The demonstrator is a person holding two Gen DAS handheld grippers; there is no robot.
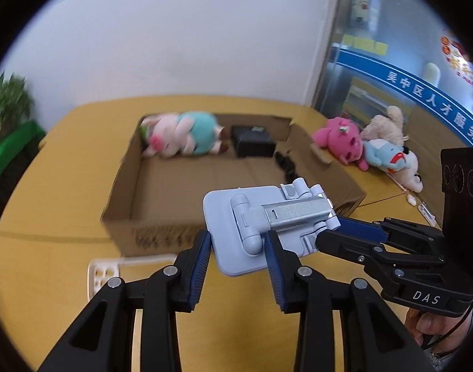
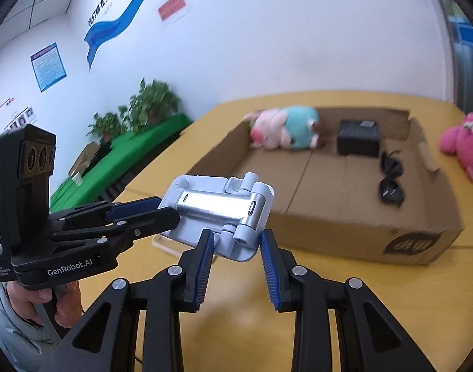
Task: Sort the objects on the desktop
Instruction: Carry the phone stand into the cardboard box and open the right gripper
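Note:
A light blue folded phone stand [image 1: 261, 226] with a silver hinge arm is held in the air in front of the cardboard box [image 1: 124, 198]. My left gripper [image 1: 238, 243] is shut on its near edge. My right gripper [image 2: 236, 241] is shut on its other end; it also shows in the left wrist view [image 1: 348, 232] coming in from the right. The stand shows in the right wrist view [image 2: 217, 210] too, with the left gripper [image 2: 162, 214] on its left side. Inside the box lie a pink and teal plush pig [image 1: 180, 136], a black adapter [image 1: 253, 144] and a black cable [image 1: 286, 164].
Plush toys lie on the yellow table [image 1: 50, 192] right of the box: a pink one [image 1: 338, 138], a blue one [image 1: 385, 155] and a beige one [image 1: 388, 124]. A white power strip [image 1: 103, 274] lies in front of the box. Green plants [image 2: 149, 102] stand at the left.

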